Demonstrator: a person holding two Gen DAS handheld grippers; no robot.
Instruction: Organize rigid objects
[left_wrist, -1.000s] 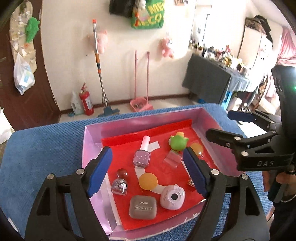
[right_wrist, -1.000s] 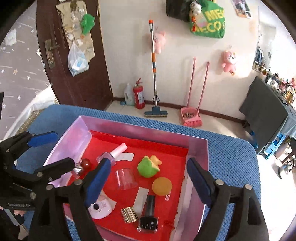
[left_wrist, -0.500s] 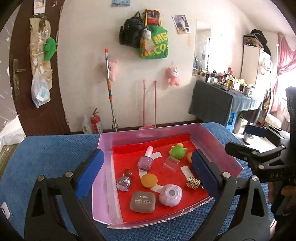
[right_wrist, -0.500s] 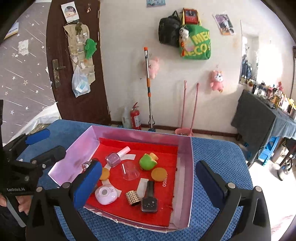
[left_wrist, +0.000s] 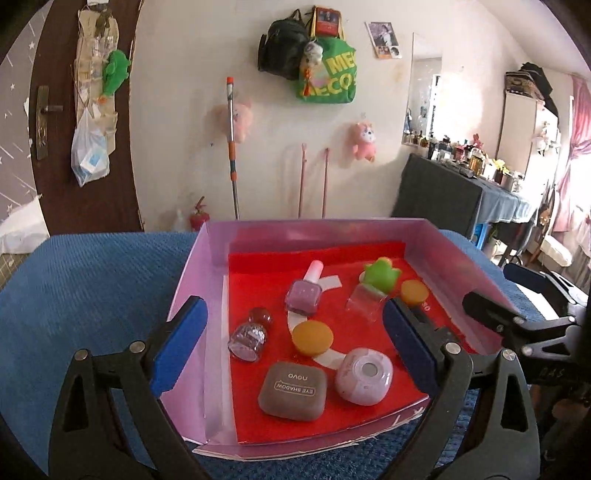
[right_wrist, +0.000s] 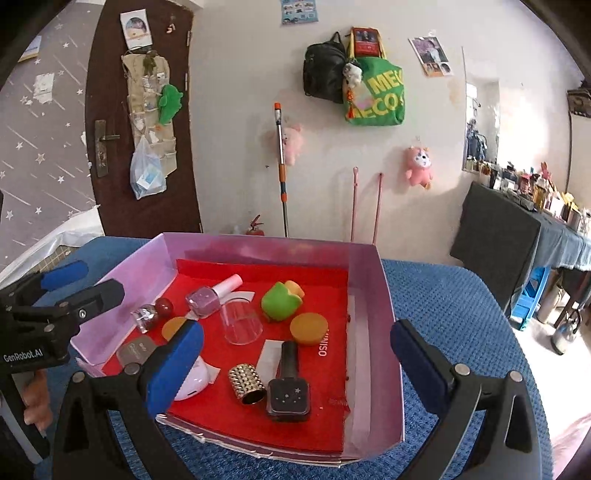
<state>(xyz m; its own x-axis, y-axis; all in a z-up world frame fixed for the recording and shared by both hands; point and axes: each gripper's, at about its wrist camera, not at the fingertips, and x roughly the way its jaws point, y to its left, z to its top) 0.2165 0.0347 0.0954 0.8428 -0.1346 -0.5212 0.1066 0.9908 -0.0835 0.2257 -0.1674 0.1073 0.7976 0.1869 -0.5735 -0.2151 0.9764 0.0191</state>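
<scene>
Approaching the shallow pink tray (left_wrist: 192, 266) with both claws spread and empty is the step in hand; no item is picked yet. The tray, lined in red, sits on the blue cloth (left_wrist: 92, 280), and all the rigid objects lie inside it.

Proceed from left to right. The left gripper (left_wrist: 291, 343) stands with its jaws wide apart; they have just been opening, and nothing is pinched between them. Its left pad hangs over the tray's left wall, so shift inward before descending. Nearest to it lie the small glass bottle (left_wrist: 248, 338), the orange disc (left_wrist: 312, 337), the brown eye-shadow case (left_wrist: 293, 390) and the round pale-pink case (left_wrist: 364, 376). Select one item only; the disc and the two cases lie close together.

The right gripper (right_wrist: 295, 354) is likewise spread and empty, its jaws just opened. Below it lie the studded gold cap (right_wrist: 246, 383) and the black bottle (right_wrist: 289, 387), side by side. Straddle one cleanly, keeping clear of the right wall.
</scene>
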